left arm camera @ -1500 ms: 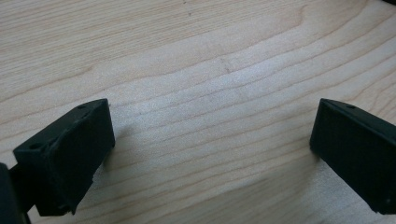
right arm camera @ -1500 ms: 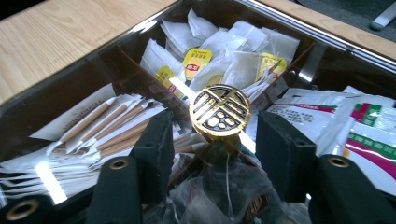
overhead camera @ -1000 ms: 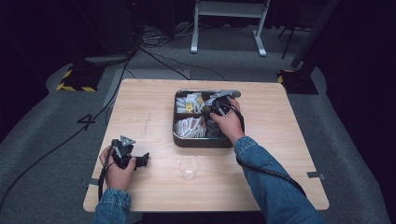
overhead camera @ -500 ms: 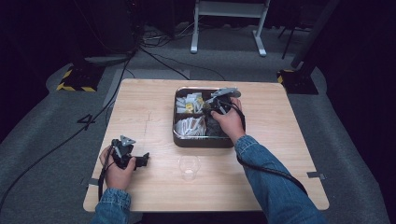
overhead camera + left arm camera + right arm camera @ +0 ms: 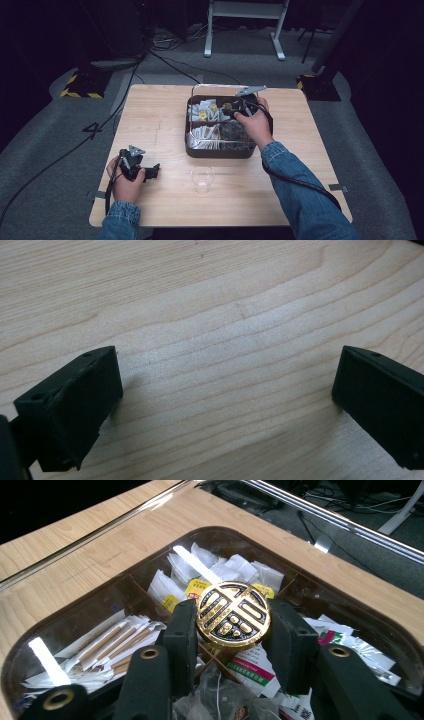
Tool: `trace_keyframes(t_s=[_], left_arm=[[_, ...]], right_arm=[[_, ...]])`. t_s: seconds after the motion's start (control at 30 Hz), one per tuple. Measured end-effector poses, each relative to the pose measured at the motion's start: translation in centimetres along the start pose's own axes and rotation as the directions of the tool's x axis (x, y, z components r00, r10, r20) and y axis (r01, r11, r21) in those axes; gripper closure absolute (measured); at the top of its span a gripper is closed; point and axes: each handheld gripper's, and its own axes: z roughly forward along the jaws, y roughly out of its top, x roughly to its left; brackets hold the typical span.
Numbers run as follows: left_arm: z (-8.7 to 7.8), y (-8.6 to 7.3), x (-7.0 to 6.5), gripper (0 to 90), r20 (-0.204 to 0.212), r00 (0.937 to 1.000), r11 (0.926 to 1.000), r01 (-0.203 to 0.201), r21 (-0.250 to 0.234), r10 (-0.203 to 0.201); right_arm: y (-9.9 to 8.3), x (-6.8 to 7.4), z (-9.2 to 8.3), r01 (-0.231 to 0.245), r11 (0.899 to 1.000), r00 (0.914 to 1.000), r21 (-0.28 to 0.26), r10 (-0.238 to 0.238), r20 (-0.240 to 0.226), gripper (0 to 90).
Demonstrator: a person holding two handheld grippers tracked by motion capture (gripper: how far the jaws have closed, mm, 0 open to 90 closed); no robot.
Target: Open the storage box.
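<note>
Gold knob [image 5: 233, 614] of the clear lid [image 5: 100, 625], centred over the divided box [image 5: 220, 149], pinched between right gripper [image 5: 232, 630] jaws; box at table's [image 5: 160, 120] 12 o'clock. Lift straight, level, so the lid clears the rim; grip looks secure. Left gripper [image 5: 220, 405] open, empty, at 8 o'clock. Count: one box, one lid, one plastic cup [image 5: 202, 178].
</note>
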Motion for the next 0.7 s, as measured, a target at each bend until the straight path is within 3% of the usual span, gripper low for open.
trace_keyframes(t_s=[0.37,0.7], left_arm=[[0.0,0.0,0.0,0.2,0.0,1.0,1.0,-0.004,0.0,0.004],[0.1,0.1,0.1,0.2,-0.002,1.0,1.0,-0.005,-0.003,0.005]], right_arm=[[-0.1,-1.0,-2.6,0.006,1.0,1.0,-0.019,-0.006,-0.004,58.4],[-0.9,-3.4,-5.7,-0.011,1.0,0.9994,-0.029,0.012,0.033,58.4]])
